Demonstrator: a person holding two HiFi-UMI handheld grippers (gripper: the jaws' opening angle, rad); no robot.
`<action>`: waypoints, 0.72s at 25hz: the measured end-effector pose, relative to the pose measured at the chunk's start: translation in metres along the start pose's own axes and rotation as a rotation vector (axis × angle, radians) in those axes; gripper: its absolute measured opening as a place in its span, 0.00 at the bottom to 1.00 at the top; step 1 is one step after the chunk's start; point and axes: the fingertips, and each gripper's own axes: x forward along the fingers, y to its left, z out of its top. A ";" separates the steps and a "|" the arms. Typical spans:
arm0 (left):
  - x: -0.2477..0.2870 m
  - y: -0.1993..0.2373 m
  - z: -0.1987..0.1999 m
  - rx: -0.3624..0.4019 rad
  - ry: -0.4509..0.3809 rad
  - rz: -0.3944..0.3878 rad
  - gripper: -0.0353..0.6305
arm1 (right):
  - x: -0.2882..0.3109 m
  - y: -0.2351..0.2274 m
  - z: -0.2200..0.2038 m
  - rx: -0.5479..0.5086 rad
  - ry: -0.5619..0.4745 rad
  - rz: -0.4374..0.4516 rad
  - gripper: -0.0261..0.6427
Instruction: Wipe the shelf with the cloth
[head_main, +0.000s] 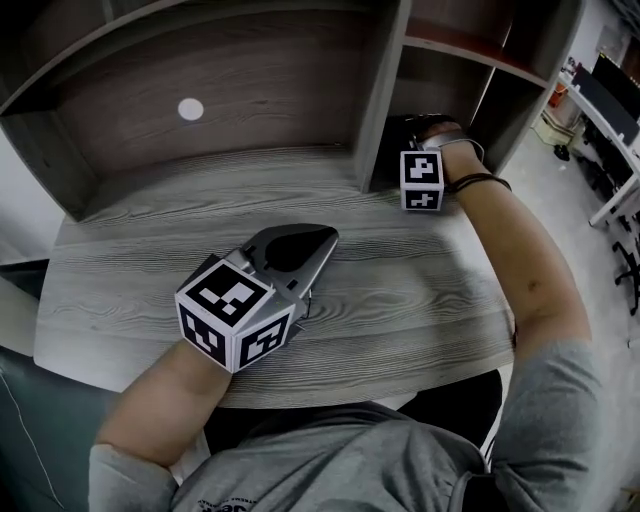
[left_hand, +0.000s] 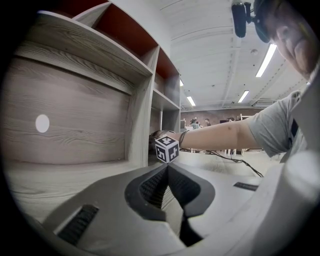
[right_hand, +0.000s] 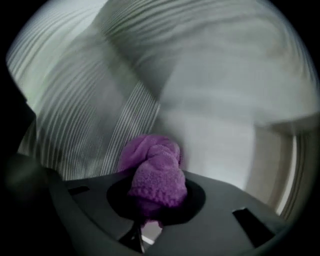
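A purple fuzzy cloth (right_hand: 155, 172) is bunched between the jaws of my right gripper (right_hand: 157, 190), which is shut on it. The cloth presses against a blurred, grey, wood-grain shelf surface (right_hand: 100, 90). In the head view that gripper's marker cube (head_main: 422, 181) sits at the mouth of the dark lower right compartment of the shelf unit (head_main: 381, 90); its jaws and the cloth are hidden inside. My left gripper (head_main: 322, 238) rests low over the desk (head_main: 420, 300), shut, with nothing held. The left gripper view looks along its jaws toward the right cube (left_hand: 166, 148).
A white round disc (head_main: 190, 109) marks the back panel of the wide left compartment. Upper compartments have red-brown backs (head_main: 450, 20). Office desks and chairs (head_main: 610, 120) stand on the floor to the right. The desk's front edge is near my body.
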 end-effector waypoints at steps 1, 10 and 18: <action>0.000 0.000 0.000 0.000 0.000 0.000 0.07 | 0.002 0.005 -0.013 0.007 0.030 0.024 0.15; 0.000 0.001 0.000 0.003 -0.001 -0.001 0.07 | 0.010 0.027 -0.073 0.129 0.252 0.210 0.15; -0.001 0.004 -0.001 -0.002 -0.002 0.005 0.07 | 0.012 0.038 -0.101 0.237 0.392 0.294 0.15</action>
